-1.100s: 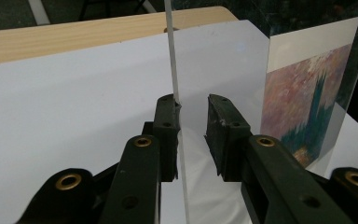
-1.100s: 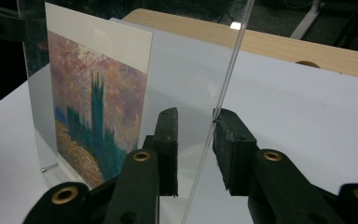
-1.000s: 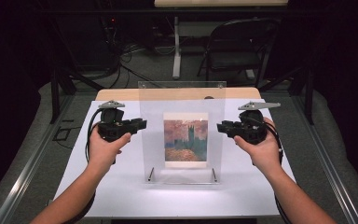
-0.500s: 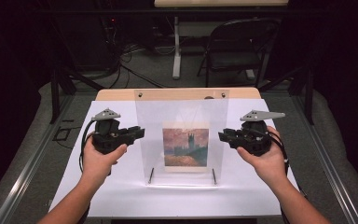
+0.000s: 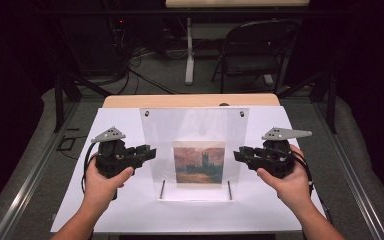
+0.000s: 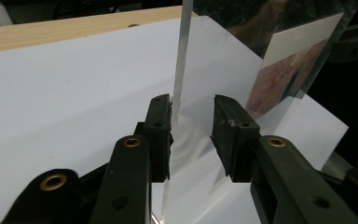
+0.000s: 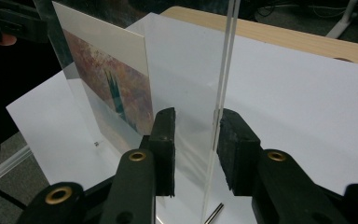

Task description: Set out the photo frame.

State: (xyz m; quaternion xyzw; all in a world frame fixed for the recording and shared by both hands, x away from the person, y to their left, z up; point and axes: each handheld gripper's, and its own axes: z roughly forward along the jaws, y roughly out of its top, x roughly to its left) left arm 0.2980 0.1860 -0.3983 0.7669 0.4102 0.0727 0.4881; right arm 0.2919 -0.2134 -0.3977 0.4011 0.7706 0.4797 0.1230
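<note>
Two grippers at a clear display stand

We see an upright acrylic stand (image 5: 194, 150) holding a painted picture (image 5: 199, 162) on the white-covered desk (image 5: 130, 210). Our left gripper (image 5: 150, 151) and right gripper (image 5: 238, 154) straddle its side edges, released: each has one jaw at the sheet, the other apart.

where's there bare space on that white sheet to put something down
Free patches: the white sheet in front of the clear frame, between the two forearms, and the strip behind the frame up to the wooden table edge. It is crowded at the frame's side edges, where the left tongs and right tongs straddle it, jaws open.
</note>
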